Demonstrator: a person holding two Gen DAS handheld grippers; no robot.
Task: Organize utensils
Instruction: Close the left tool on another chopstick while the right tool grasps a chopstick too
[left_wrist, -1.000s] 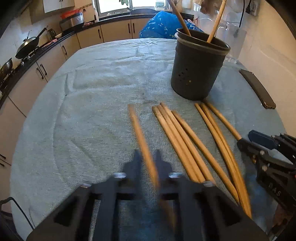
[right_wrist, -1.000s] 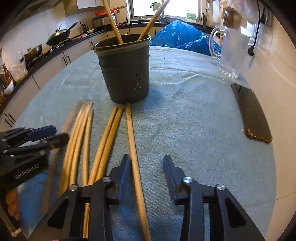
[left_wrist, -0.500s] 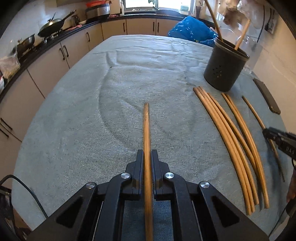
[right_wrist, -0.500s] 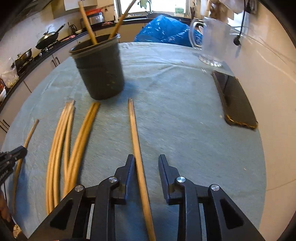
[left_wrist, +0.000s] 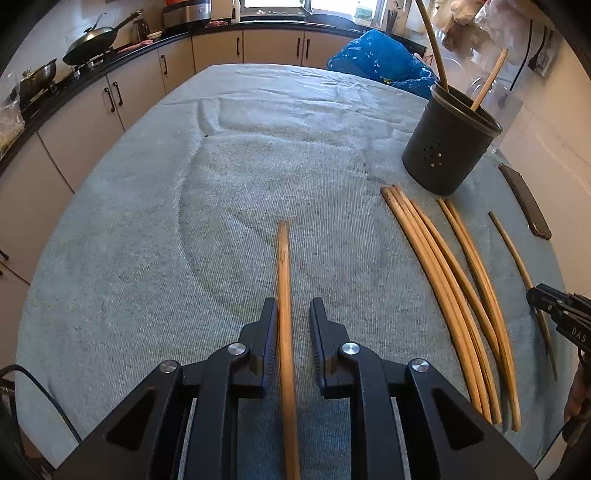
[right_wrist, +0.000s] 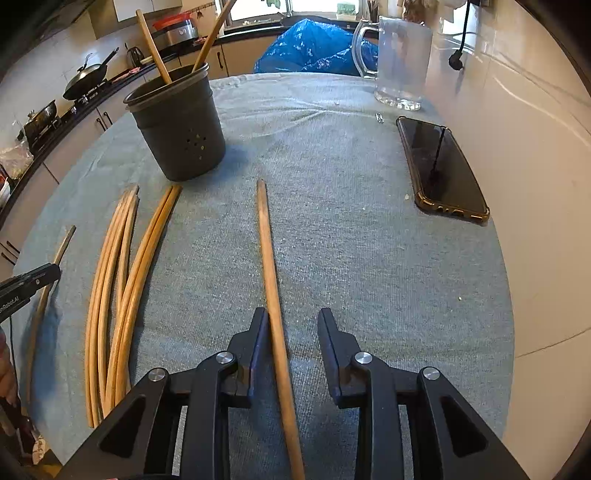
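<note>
Chopsticks: two stand in dark holder (left_wrist: 448, 147), five lie loose on cloth (left_wrist: 258, 155), one sits between opening left gripper (left_wrist: 293, 314) jaws, another between opening right gripper (right_wrist: 293, 321) jaws, neither clamped.

L claw (left_wrist: 293, 314) jaws opening, angled down, R claw (right_wrist: 293, 325) jaws opening, angled down

Bright daylight, sharp fisheye frames with dark corners

Light pours from the blown-out window (left_wrist: 273, 3) behind the dark holder (right_wrist: 177, 129), which throws a soft shadow toward the camera. Glare streaks the wall right of the holder; straight lines bow near the edges, and nothing is motion-blurred.
</note>
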